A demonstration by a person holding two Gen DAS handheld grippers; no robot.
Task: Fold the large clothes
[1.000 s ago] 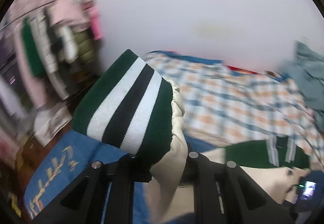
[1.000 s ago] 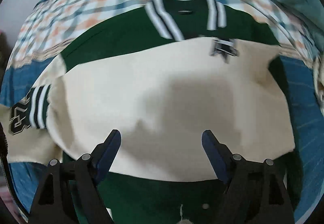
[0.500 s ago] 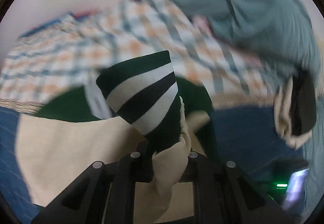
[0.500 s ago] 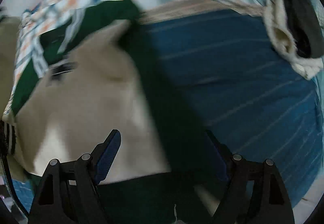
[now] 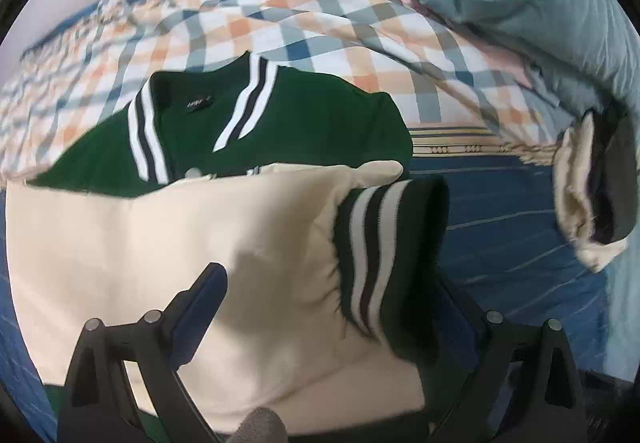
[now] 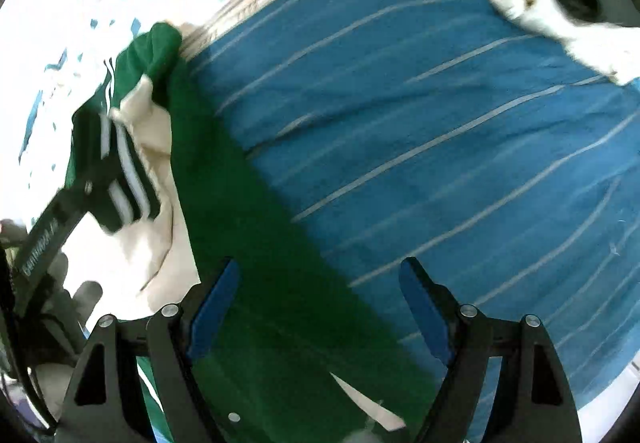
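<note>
- Cream sleeve with a green, white and black striped knit cuff [image 5: 384, 247] now lies across the cream-and-green varsity jacket [image 5: 168, 243], which is spread on the blue striped bed sheet [image 5: 512, 243] near the checked quilt [image 5: 280, 23] at the bed's far side. Half a second ago the left hand-held gripper [image 5: 332, 307] was clenched on that cuff; now its jaws are opening and the cuff rests free between them, touching neither pad as far as I can see.
- By my reading, the sleeve fold is placed, and the other side comes next.
- Right wrist view: the right hand-held gripper [image 6: 320, 307] is released and empty, and has swung from over the jacket's middle to its dark green side edge [image 6: 256, 263], over the sheet.
</note>
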